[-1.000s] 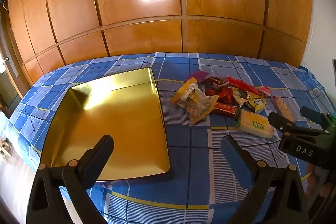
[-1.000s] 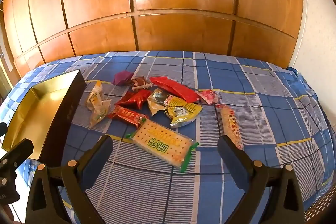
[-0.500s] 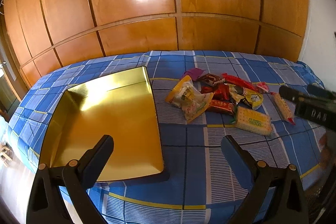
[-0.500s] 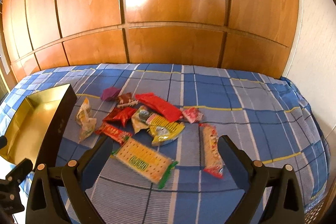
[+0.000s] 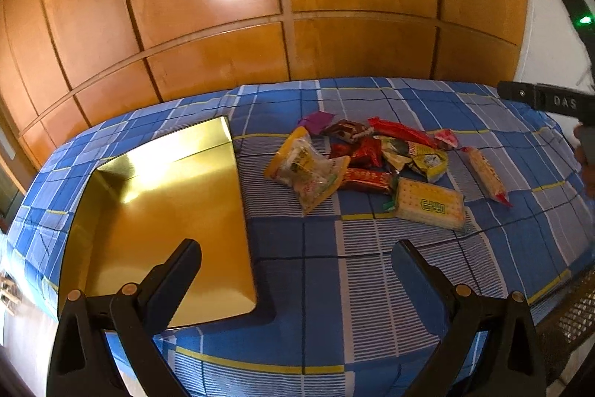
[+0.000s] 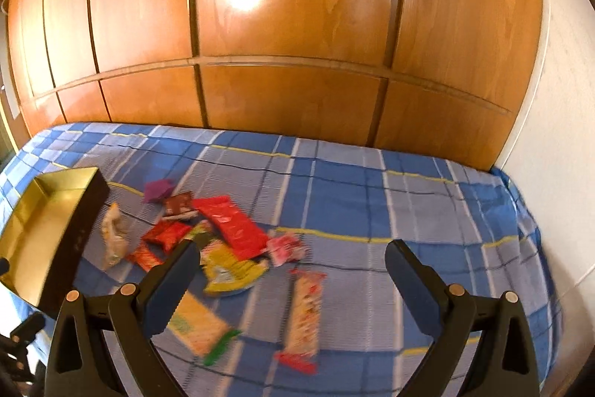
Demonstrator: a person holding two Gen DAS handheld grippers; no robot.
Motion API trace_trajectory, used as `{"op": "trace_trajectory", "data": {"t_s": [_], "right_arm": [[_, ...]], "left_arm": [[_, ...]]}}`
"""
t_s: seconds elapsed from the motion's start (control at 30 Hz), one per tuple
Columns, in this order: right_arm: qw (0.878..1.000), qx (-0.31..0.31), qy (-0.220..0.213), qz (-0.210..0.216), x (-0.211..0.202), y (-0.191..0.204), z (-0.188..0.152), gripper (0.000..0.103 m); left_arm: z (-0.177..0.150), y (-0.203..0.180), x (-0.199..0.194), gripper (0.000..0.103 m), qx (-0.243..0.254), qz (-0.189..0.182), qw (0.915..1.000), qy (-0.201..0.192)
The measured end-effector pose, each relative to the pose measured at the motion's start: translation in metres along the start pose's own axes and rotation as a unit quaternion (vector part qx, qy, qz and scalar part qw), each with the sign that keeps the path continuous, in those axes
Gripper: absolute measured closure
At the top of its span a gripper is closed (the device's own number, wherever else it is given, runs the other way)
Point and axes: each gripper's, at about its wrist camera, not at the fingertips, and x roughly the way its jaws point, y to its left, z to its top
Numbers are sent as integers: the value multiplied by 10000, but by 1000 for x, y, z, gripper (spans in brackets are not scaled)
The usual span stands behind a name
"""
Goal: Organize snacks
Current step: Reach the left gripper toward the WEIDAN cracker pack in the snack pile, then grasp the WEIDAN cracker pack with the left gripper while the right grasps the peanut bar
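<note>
We hold the left gripper (image 5: pixel 297 270) and right gripper (image 6: pixel 292 266) spread wide, gripping nothing, above the blue plaid bedspread (image 5: pixel 372 285); the snack packets (image 5: pixel 372 162) lie heaped beside the gold tray (image 5: pixel 156 211)

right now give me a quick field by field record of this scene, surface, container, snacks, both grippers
surface: blue plaid bedspread, wooden panels behind
container: gold tray, nothing in it, left of the snacks
snacks: loose pile on the bedspread; cracker pack nearest, long wafer pack off to the right
left gripper: open, holding nothing, above the tray's near corner
right gripper: open, holding nothing, raised over the snacks
</note>
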Motion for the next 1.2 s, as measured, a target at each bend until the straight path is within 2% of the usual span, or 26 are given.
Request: {"op": "trace_trajectory", "data": {"t_s": [0.13,0.17,0.37,0.43,0.47,0.53,0.57,0.63,0.87,0.97,1.03,1.07,1.1,1.17,1.2], "right_arm": [[9998,-99,130,97,17,-22,1,2],[9996,37,153,218,24,-27,-4,2],[9963,644,485,294,45,-55,-14,2],[9947,814,446,434,45,-60,-13,2],[9940,869,470,467,46,-62,-13,2],[9935,901,484,505,46,-61,-12,2],[9936,893,456,524,45,-60,-11,2],[9932,913,439,572,44,-60,-11,2],[9909,1081,433,669,45,-65,-8,2],[9908,1062,476,688,47,-64,-9,2],[9908,1008,604,678,52,-62,-10,2],[9908,960,693,659,55,-60,-11,2],[9907,910,783,646,58,-57,-13,2],[9907,772,948,605,63,-53,-16,3],[9906,702,1018,586,65,-50,-18,3]], "left_arm": [[3,-6,5,0,72,-113,9999,89],[4,-9,8,0,90,-175,9997,147],[16,-29,37,0,57,-600,9958,687],[25,-38,56,4,-211,-997,9888,1090],[26,-40,58,6,-242,-1036,9879,1130],[32,-50,75,15,-430,-1266,9806,1433],[35,-55,85,17,-535,-1359,9761,1611],[39,-65,112,24,-998,-1591,9602,2069],[60,-89,148,22,-1624,-1458,9463,2386],[67,-104,166,20,-1612,-1200,9487,2442],[72,-115,172,14,-1491,-1010,9548,2364],[73,-123,174,15,-1242,-865,9611,2312],[74,-128,174,15,-1073,-839,9638,2290],[71,-134,169,18,-750,-851,9701,2145],[67,-135,165,23,-601,-905,9733,2025]]}}
